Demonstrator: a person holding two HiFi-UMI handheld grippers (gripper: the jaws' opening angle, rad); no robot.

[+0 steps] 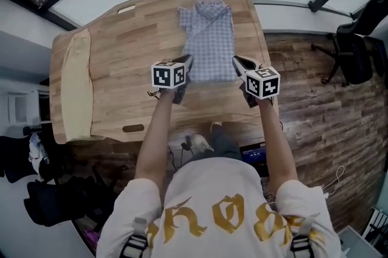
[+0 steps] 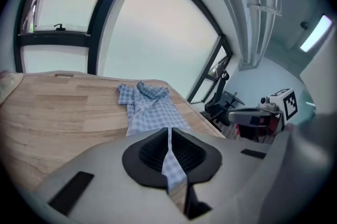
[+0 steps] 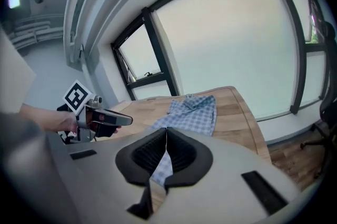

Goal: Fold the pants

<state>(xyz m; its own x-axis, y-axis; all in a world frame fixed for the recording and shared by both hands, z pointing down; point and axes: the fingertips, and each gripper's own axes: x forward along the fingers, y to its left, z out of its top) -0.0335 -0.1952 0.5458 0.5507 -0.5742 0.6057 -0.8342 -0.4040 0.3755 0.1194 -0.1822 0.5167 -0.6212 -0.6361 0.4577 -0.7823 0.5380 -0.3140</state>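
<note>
A blue-and-white checked garment lies flat on the wooden table, its bunched end at the far side. My left gripper is at the garment's near left corner, my right gripper at its near right corner. In the left gripper view the jaws are shut with a strip of checked cloth pinched between the pads. The right gripper view shows the same: jaws shut on a fold of the garment. Each gripper also sees the other beside it.
A long beige cloth lies along the table's left end. The table's near edge is just below my grippers. A black office chair stands on the wooden floor at the right. Bags and cables sit on the floor near the person's feet.
</note>
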